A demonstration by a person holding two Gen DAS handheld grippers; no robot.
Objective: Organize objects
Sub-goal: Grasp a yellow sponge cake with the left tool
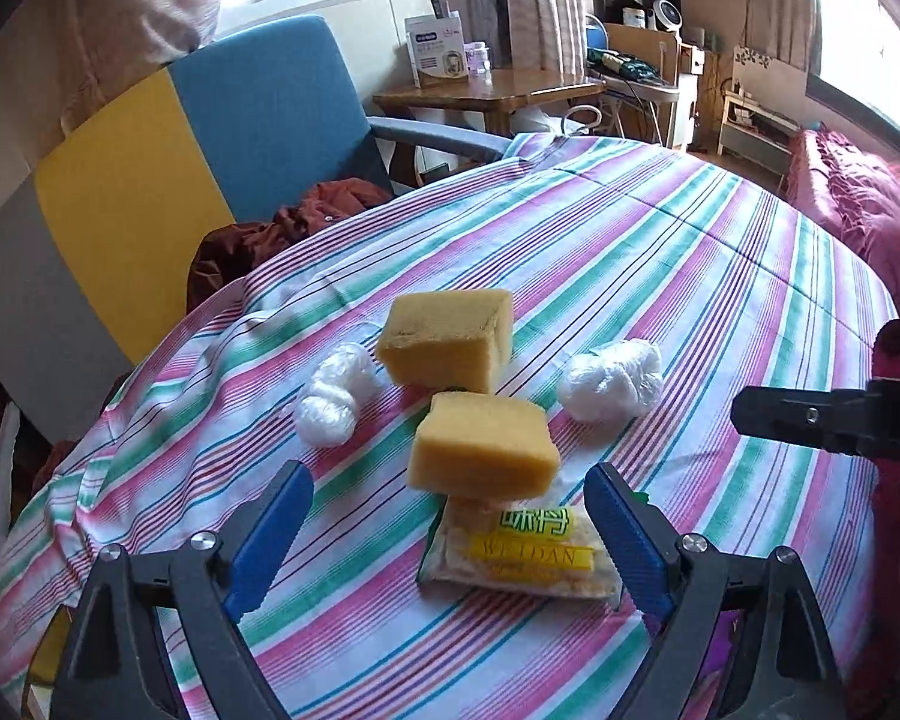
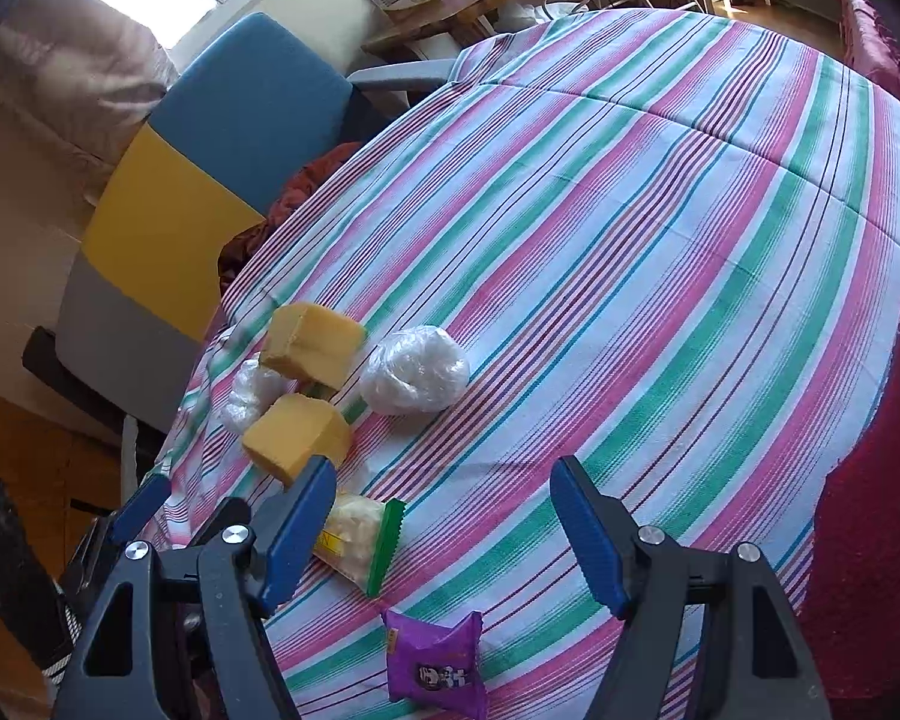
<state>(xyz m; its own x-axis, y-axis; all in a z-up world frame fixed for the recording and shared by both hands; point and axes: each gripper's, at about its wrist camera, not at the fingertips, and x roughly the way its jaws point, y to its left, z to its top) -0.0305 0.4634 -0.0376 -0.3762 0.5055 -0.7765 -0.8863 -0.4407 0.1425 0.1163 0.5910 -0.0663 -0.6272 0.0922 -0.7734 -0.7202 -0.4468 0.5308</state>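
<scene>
Left gripper (image 1: 444,516) spread, empty, right gripper (image 2: 444,528) likewise, yellow snack packet (image 1: 522,552) half hidden under sponge (image 1: 483,447)

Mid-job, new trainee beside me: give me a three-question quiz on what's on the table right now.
1. True or false: the left gripper is shut on a sponge.
2. How many yellow sponges lie on the striped cloth?
3. Which packet lies nearest the right gripper: A) the purple packet, B) a red packet, C) a blue packet?

Key: 1. False; both grippers are open and empty. 2. Two: the far sponge and the near sponge, with a plastic-wrapped bundle on each side. 3. A.
</scene>
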